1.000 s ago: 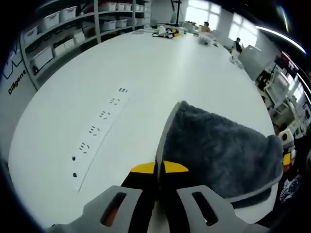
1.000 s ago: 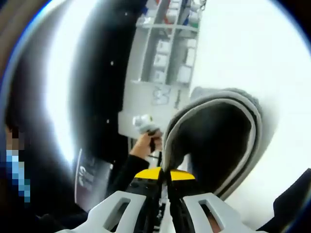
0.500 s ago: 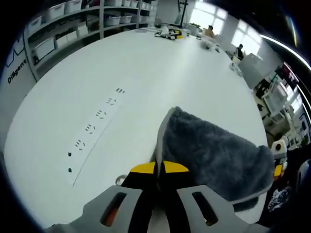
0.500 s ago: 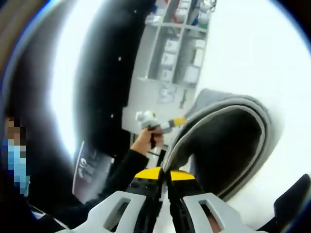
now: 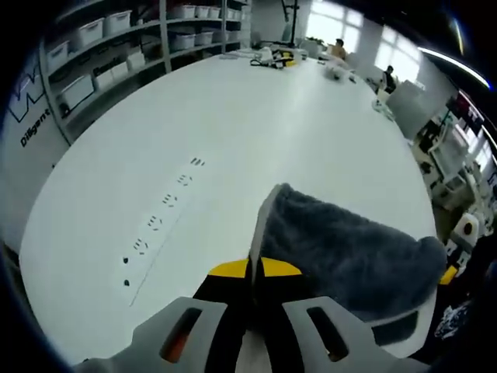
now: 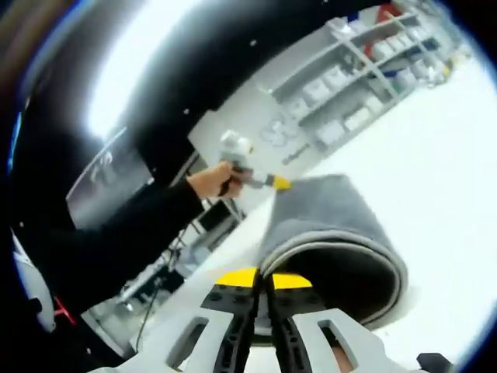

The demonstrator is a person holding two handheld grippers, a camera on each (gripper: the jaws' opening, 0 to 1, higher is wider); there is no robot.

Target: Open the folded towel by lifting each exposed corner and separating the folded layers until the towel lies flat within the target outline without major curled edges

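Your bench (image 5: pixel 256 109) is a broad, smooth white oval, with shelving (image 5: pixel 101 47) of pale bins along its far side and a faint line of small printed marks (image 5: pixel 159 221) running across the top. No target outline can be made out.

Over the last second the right gripper view has rolled sharply. The bench now lies to its right and your sleeve and hand (image 6: pixel 206 180) cross from the left, so you have swung that corner round. The left gripper view has hardly shifted. The towel (image 5: pixel 349 252) hangs between your two grips, lifted and bowed into a loop, not yet laid flat.

The towel is thick, dark grey and plush, with a paler smooth binding along its edge, and it curls softly rather than creasing.

Your left gripper (image 5: pixel 255 268) has its jaws closed on one towel edge; your right gripper (image 6: pixel 264 278) has its jaws pinched on the other end.
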